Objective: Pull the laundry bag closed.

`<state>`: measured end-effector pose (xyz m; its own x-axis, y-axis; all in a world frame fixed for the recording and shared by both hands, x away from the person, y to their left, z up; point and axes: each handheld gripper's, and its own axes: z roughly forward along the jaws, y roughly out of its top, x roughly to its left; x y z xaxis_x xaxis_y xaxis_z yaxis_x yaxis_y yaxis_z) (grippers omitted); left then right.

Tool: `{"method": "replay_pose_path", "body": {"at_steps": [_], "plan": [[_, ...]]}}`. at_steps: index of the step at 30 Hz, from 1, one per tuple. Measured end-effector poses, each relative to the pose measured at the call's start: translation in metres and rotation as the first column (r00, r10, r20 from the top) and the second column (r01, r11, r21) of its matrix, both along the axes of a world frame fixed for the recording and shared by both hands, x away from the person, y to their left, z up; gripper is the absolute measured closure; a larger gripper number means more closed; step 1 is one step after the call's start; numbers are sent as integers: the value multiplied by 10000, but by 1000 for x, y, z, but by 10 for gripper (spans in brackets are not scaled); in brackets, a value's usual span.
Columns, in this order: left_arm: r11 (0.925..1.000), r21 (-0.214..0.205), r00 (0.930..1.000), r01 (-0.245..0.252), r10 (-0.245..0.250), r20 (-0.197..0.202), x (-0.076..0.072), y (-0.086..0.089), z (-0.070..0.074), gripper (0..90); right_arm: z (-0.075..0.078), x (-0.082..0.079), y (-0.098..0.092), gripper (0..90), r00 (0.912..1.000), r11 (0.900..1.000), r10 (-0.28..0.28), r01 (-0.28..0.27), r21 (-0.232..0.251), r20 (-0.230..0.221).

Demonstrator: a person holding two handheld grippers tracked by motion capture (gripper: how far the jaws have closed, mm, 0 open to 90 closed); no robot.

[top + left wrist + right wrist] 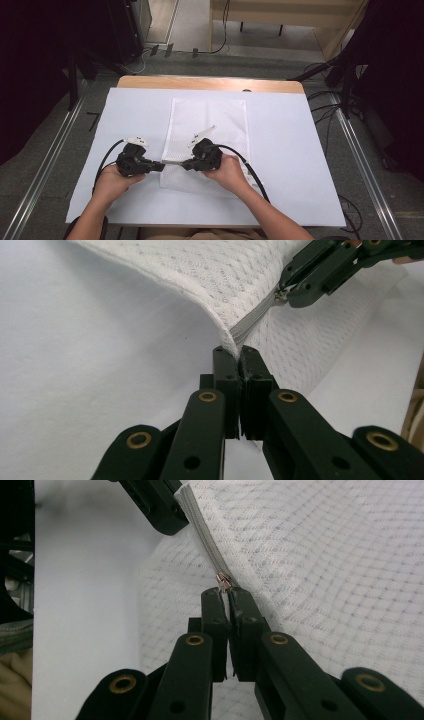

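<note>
A white mesh bag (207, 122) lies flat in the middle of the table, its grey zipper (173, 162) running along the near part. My left gripper (161, 166) is shut on the bag's corner at the zipper's end, and the cloth rises in a fold to its tips (239, 352). My right gripper (185, 164) faces it from the right, shut on the small metal zipper pull (223, 581) between its tips (225, 592). The zipper tape (205, 535) stretches taut between the two grippers. In the left gripper view, the right gripper (285, 292) sits at the upper right.
A white sheet (290, 150) covers the table, with a strip of wooden edge (210, 82) showing at the far side. Black stands and cables crowd the floor at right (345, 85) and left (75, 75). Metal rails (367, 175) run along both sides.
</note>
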<state>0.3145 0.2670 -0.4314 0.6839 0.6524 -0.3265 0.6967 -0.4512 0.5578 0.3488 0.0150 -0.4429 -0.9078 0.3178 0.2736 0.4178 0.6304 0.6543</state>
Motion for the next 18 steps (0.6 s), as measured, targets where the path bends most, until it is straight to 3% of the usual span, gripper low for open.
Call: {"method": "replay_pose_path", "body": {"at_steps": [11,18], "plan": [[9999,-76,9999,127,-127,-3,-2,-1,0,891,-3,-2,-10,882,10000,9995,-45,46,313,-52],[9999,1,9998,167,-167,-51,-2,-2,-2,890,-5,-1,-16,882,9999,9998,-141,142,144,-54]]}}
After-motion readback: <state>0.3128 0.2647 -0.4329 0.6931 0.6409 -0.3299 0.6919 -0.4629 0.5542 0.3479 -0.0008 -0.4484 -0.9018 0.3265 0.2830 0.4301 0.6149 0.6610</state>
